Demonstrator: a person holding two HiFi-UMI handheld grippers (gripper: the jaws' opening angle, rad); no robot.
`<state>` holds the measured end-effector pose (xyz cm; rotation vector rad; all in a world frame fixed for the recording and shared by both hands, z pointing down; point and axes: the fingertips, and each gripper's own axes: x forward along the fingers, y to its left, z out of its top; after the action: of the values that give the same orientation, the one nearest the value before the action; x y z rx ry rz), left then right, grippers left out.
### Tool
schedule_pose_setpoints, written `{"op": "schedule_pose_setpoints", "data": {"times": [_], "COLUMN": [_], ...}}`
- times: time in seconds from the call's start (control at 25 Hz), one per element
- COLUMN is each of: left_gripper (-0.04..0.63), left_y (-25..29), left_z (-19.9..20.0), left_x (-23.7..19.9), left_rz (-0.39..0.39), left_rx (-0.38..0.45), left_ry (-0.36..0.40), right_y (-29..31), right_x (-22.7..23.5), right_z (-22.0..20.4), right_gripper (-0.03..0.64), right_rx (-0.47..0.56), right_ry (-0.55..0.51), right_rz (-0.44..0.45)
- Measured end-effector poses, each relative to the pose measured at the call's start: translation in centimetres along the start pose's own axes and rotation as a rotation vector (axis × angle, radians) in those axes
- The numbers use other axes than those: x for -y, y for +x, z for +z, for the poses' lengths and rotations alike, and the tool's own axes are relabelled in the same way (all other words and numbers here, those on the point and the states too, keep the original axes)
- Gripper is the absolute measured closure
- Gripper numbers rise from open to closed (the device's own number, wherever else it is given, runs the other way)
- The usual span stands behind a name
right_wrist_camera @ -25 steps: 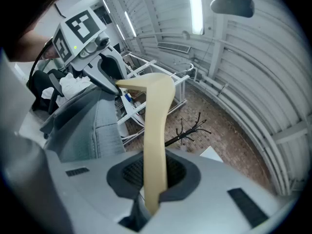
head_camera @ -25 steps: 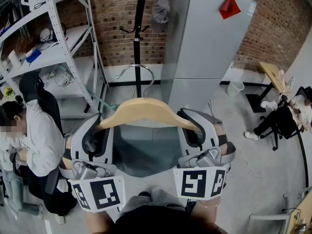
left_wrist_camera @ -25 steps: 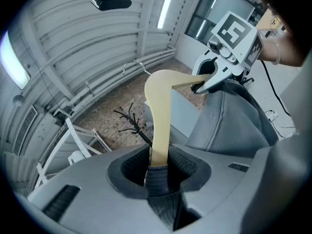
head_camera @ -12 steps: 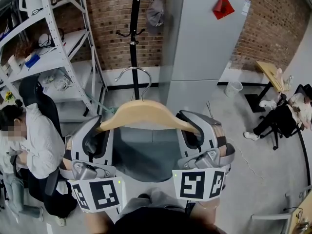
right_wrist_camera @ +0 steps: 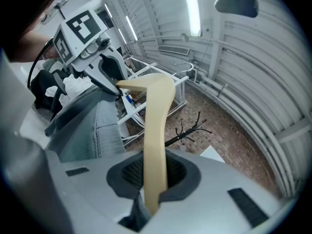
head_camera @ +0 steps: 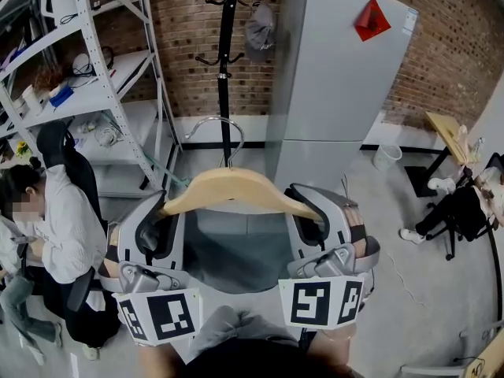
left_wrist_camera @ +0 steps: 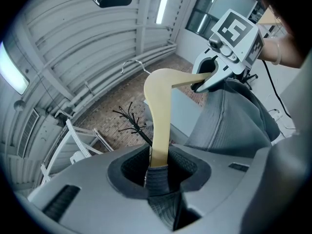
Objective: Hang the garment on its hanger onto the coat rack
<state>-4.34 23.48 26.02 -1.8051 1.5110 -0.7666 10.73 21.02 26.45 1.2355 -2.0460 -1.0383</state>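
A pale wooden hanger [head_camera: 236,190] with a metal hook [head_camera: 220,129] carries a grey garment [head_camera: 236,246] that droops between my two grippers. My left gripper [head_camera: 163,209] is shut on the hanger's left end, with garment fabric pinched under the wood [left_wrist_camera: 158,121]. My right gripper [head_camera: 316,211] is shut on the right end [right_wrist_camera: 155,130]. The black coat rack [head_camera: 227,53] stands straight ahead beyond the hook, against the brick wall, apart from the hanger. It shows small in the left gripper view as the rack [left_wrist_camera: 131,123] and in the right gripper view as the rack [right_wrist_camera: 187,129].
A dark cap [head_camera: 260,30] hangs on the rack. A tall grey cabinet [head_camera: 339,77] stands just right of it, white metal shelving [head_camera: 102,69] to the left. A seated person [head_camera: 55,219] is at left, another [head_camera: 465,203] at right. A white bin [head_camera: 387,157] sits by the wall.
The head view has swayed slightly left, then back right. Both grippers keep the same hold on the hanger, which sits a touch lower in view.
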Motion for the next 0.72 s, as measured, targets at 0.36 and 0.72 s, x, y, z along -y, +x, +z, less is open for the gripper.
{"op": "schedule_pose_setpoints", "data": {"times": [0.36,0.72], "left_gripper": [0.485,0.485], "left_y": [3.5,9.8], "left_z": [-0.5,-2.1], "left_x": [0.4,-1.3], "left_rz": [-0.001,-0.010], "left_rx": [-0.024,-0.004], "left_ry": [-0.004,-0.016], "right_y": [3.3,9.2], "right_x": [0.7,2.0], "right_z": [-1.9,-2.9], "right_gripper": [0.569,0.569], "right_rx": [0.012,-0.014], "right_ry": [-0.002,-0.011], "right_rz": [0.020,0.017]}}
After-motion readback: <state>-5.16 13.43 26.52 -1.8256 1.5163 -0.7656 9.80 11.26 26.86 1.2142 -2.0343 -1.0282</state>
